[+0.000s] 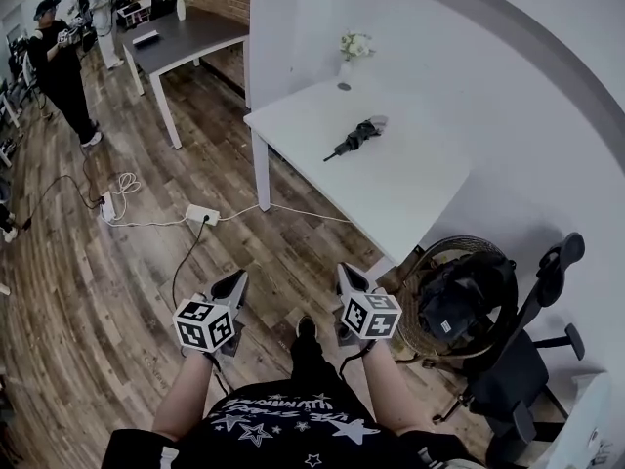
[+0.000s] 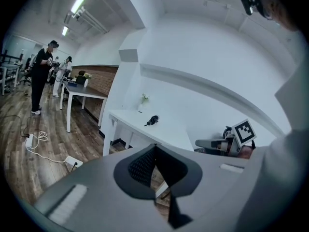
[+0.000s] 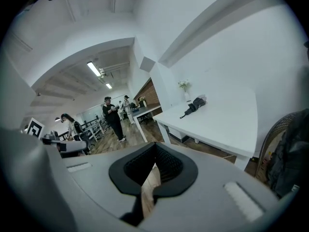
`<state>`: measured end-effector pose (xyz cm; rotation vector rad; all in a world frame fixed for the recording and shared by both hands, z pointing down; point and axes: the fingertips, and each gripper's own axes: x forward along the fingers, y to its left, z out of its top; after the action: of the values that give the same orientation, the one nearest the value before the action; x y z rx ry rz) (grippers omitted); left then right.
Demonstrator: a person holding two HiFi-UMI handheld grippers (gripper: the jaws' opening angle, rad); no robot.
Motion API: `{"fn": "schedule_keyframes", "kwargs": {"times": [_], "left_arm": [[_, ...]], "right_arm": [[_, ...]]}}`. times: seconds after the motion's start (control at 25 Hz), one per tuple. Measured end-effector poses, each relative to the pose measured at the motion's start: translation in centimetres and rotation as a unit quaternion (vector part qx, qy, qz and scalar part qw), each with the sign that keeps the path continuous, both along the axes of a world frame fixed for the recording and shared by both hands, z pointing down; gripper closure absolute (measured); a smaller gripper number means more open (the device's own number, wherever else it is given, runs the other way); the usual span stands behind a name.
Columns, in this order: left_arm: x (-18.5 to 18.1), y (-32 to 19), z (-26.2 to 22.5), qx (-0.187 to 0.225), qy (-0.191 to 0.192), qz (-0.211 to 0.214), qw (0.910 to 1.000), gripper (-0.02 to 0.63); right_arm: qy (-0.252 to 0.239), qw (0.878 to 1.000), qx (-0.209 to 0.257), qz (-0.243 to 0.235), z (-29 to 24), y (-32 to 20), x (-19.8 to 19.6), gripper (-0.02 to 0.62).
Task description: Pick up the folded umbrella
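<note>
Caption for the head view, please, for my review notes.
Left gripper and right gripper held low over wood floor, short of the white table bearing the folded umbrella.

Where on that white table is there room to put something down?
Most of the white table is bare: the near half, from the folded umbrella to the front edge. Only the far corner is taken, by a flower vase beside the wall.

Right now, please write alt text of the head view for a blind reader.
A folded black umbrella lies on a white table, well ahead of the left gripper and right gripper, both held low over a wooden floor.
</note>
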<state>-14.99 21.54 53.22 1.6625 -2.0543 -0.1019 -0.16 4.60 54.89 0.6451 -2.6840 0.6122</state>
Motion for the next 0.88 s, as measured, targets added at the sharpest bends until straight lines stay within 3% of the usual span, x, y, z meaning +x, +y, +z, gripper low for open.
{"fn": "schedule_keyframes", "kwargs": {"times": [0.48,0.88], "left_arm": [[-3.9,-13.7,-1.0,-0.007,0.002,0.01,0.9999,0.603],[-5.5,-23.1,-1.1,-0.007,-0.005,0.026,0.9996,0.603]], "right_arm": [[-0.005,1.0,-0.016,0.017,-0.3,-13.9,-3.8,0.578],[-0.002,1.0,-0.02,0.016,0.5,-22.6,-5.2,0.578]]}}
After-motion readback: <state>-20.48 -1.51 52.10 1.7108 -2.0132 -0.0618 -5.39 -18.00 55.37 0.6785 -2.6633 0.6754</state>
